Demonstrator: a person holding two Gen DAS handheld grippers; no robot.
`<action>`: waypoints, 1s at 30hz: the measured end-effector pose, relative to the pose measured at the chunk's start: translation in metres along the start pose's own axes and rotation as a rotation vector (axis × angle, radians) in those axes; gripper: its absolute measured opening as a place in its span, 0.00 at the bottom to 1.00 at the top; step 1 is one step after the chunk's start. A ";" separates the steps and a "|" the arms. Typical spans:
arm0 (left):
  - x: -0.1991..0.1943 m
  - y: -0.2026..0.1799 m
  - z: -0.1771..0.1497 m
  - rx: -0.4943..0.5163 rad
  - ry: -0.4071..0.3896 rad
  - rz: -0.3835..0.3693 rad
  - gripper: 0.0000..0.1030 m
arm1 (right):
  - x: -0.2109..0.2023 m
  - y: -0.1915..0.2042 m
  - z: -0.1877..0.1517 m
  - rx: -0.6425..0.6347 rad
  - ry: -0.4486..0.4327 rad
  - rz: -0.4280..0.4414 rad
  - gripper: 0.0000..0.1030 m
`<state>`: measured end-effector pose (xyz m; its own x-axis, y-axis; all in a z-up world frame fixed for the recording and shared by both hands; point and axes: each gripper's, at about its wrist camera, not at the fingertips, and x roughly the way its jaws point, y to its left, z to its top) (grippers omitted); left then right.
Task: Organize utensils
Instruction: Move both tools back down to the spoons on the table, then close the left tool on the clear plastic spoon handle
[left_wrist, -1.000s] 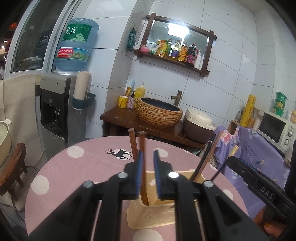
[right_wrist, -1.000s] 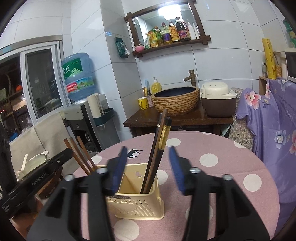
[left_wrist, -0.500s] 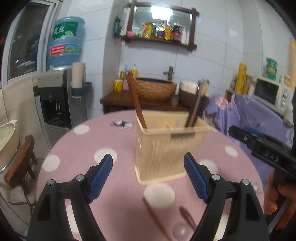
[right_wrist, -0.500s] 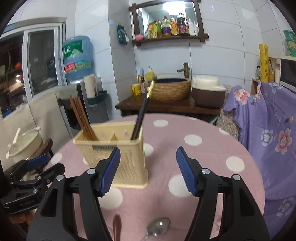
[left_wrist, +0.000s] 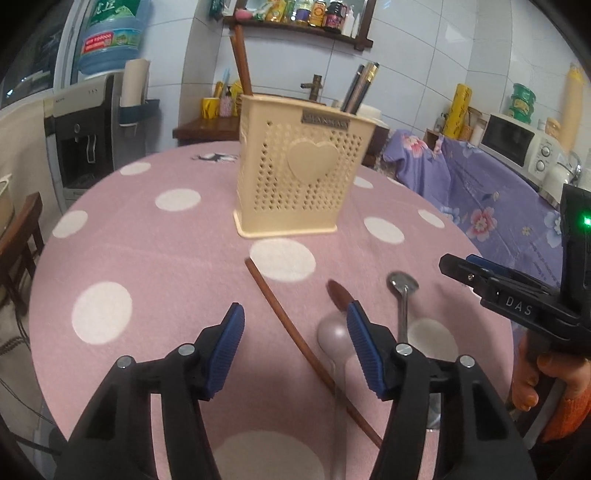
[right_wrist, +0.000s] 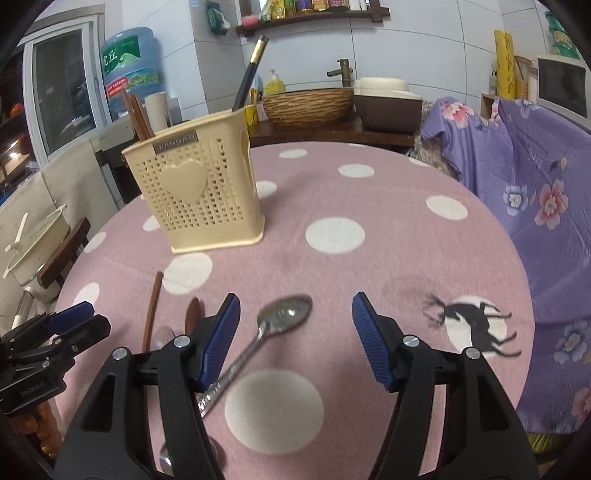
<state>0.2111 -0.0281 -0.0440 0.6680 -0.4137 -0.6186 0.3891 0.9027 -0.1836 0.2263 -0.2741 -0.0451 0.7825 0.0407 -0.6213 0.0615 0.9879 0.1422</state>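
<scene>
A cream perforated utensil holder (left_wrist: 295, 166) (right_wrist: 195, 192) stands on the pink dotted table, with brown chopsticks (left_wrist: 242, 59) on its left side and dark chopsticks (left_wrist: 360, 86) on its right. A brown chopstick (left_wrist: 291, 332) (right_wrist: 151, 310), a brown spoon (left_wrist: 338, 293), a pale spoon (left_wrist: 332, 338) and a metal spoon (left_wrist: 402, 291) (right_wrist: 273, 328) lie on the cloth in front. My left gripper (left_wrist: 295, 343) is open above the lying chopstick. My right gripper (right_wrist: 295, 338) is open above the metal spoon.
The round table (right_wrist: 388, 221) has a purple flowered cloth (right_wrist: 535, 166) to its right. A water dispenser (left_wrist: 92, 122) and a pot on a stool (right_wrist: 33, 243) stand to the left. A basin counter (right_wrist: 314, 110) is behind.
Both grippers opened, leaving their chopsticks in the holder, and pulled back and down toward the near table. The loose utensils on the cloth came into view.
</scene>
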 end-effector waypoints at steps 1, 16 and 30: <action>0.001 -0.003 -0.002 0.014 0.008 -0.012 0.55 | -0.001 -0.002 -0.004 0.003 0.006 0.003 0.62; 0.031 -0.032 -0.011 0.267 0.127 -0.103 0.50 | -0.005 -0.007 -0.015 0.037 0.039 0.021 0.62; 0.051 -0.037 -0.007 0.294 0.167 -0.103 0.40 | -0.003 -0.011 -0.014 0.057 0.054 0.025 0.63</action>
<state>0.2265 -0.0814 -0.0740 0.5126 -0.4535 -0.7291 0.6312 0.7747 -0.0381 0.2141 -0.2826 -0.0555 0.7497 0.0744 -0.6576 0.0792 0.9764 0.2007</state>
